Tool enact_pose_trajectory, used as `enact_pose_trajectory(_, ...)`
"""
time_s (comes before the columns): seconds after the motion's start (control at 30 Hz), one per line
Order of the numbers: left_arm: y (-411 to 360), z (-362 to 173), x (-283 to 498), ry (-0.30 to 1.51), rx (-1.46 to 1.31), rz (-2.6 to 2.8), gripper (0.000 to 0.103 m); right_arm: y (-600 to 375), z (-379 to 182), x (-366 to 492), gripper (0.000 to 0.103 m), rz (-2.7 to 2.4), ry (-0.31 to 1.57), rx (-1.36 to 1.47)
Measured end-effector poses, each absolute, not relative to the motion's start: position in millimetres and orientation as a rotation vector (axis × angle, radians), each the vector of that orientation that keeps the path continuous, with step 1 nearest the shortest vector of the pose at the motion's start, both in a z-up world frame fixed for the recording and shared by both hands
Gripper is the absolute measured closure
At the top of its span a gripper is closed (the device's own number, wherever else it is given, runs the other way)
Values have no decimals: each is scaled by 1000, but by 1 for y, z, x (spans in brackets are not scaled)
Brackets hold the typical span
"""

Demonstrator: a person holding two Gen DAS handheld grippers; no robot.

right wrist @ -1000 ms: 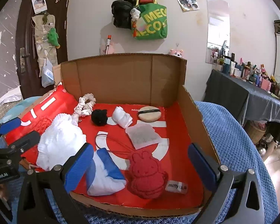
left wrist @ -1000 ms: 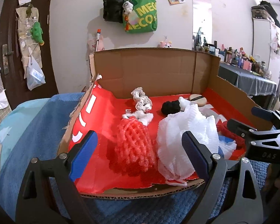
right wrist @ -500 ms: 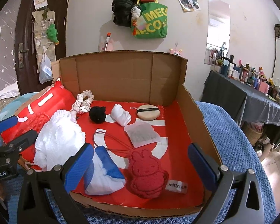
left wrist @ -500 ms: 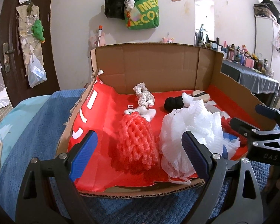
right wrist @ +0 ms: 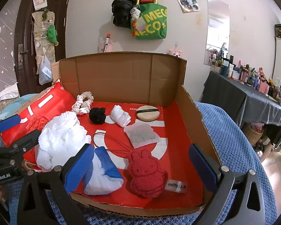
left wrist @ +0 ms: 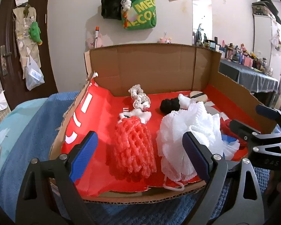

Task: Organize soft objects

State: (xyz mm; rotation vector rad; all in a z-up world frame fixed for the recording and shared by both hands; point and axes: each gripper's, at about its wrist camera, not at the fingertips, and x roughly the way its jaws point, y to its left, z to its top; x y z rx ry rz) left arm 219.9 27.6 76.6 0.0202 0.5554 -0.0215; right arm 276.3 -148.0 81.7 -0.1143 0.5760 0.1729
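An open cardboard box with a red lining holds soft things. In the left wrist view a red foam net lies in front, a white bath pouf right of it, a scrunchie and black fluffy ball behind. In the right wrist view a red bunny sponge and a blue-and-white cloth lie at the front, with a powder puff and a white pad behind. My left gripper and right gripper are open and empty at the box's front edge.
The box sits on a blue blanket. A dark table with bottles stands at the right. Bags hang on the wall behind, and a door is at the left.
Both grippers have shifted slightly, with the box sitting a little lower in the views. Nothing in the box has moved.
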Motion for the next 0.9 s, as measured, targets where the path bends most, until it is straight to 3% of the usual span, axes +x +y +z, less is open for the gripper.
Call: enact_pose_trajectory(0.9,27,74,225,561,23,-30,11,-147,81,274,0,159,579,-113)
